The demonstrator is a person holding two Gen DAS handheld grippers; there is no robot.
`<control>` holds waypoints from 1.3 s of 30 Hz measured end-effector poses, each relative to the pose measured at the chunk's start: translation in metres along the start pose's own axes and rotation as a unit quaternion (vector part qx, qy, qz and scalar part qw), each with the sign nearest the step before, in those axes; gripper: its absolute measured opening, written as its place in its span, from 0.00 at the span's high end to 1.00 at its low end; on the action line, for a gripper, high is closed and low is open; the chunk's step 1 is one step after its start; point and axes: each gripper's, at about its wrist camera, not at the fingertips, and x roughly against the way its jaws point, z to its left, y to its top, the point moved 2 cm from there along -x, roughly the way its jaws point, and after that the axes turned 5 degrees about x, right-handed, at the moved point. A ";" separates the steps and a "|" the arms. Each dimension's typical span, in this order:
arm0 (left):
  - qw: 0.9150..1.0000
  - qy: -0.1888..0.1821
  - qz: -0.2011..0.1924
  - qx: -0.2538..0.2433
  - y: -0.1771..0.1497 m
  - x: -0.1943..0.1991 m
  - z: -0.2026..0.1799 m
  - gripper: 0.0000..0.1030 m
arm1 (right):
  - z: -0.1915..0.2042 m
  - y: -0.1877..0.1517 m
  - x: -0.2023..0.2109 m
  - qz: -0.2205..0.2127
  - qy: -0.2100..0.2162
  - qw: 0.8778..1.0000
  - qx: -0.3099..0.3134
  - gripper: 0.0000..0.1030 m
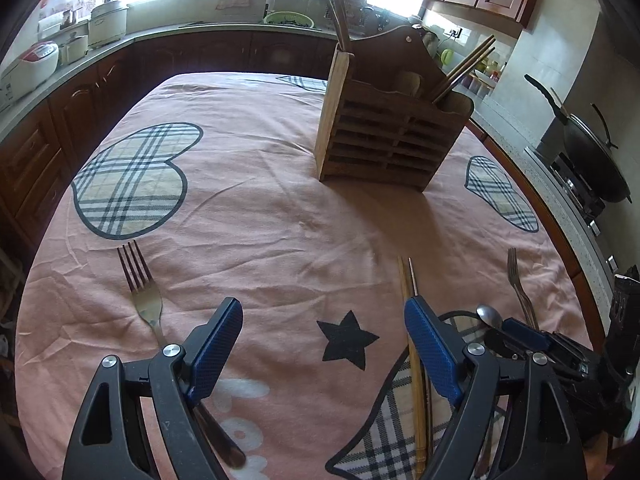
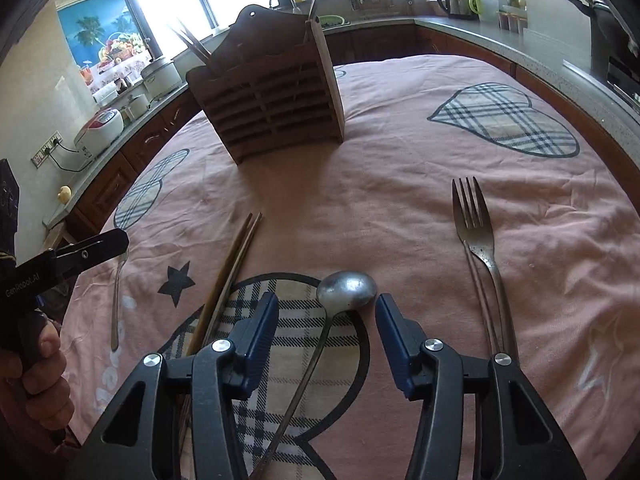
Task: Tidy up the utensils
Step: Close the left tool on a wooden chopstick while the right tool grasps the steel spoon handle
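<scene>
Steel spoon with a long thin handle (image 2: 346, 289) lies bowl-up on the pink cloth-covered worktop (image 2: 360, 200), its handle running between the half-spread pads of the right tool (image 2: 327, 316), untouched, likely lined up for a pinch. Left tool (image 1: 323, 316) hangs wide, empty, beside the steel fork (image 1: 141, 285). Slatted wooden holder (image 2: 272, 100) waits beyond

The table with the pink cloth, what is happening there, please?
A person is sorting utensils with two hand-held grippers. The right gripper hangs over the spoon, whose handle runs between its fingers, but the pads do not press on it. The left gripper is open and holds nothing. Two forks and some chopsticks lie on the cloth. The wooden holder already has chopsticks in it.
</scene>
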 end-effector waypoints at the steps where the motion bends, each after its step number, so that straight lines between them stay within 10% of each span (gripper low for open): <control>1: 1.000 0.000 0.004 -0.005 0.001 -0.005 -0.003 0.20 | 0.000 -0.001 -0.003 0.006 -0.002 1.000 0.001 0.56; 9: 0.998 0.011 0.038 -0.045 0.013 -0.053 -0.034 0.21 | -0.008 0.000 -0.008 0.015 -0.008 1.000 0.009 0.89; 18: 0.993 0.037 0.070 -0.089 0.023 -0.105 -0.058 0.47 | -0.020 0.007 -0.006 0.001 0.011 1.000 -0.013 0.94; 26: 0.987 0.046 0.075 -0.131 0.024 -0.125 -0.075 0.50 | -0.030 0.011 -0.004 -0.013 0.027 0.999 -0.030 0.94; 32: 0.984 0.036 0.079 -0.156 0.023 -0.126 -0.082 0.90 | -0.032 0.012 -0.001 -0.020 0.032 0.999 -0.033 0.94; 39: 0.990 -0.003 0.079 -0.120 0.022 -0.105 -0.067 0.95 | -0.029 0.016 0.008 -0.031 0.037 0.998 -0.027 0.96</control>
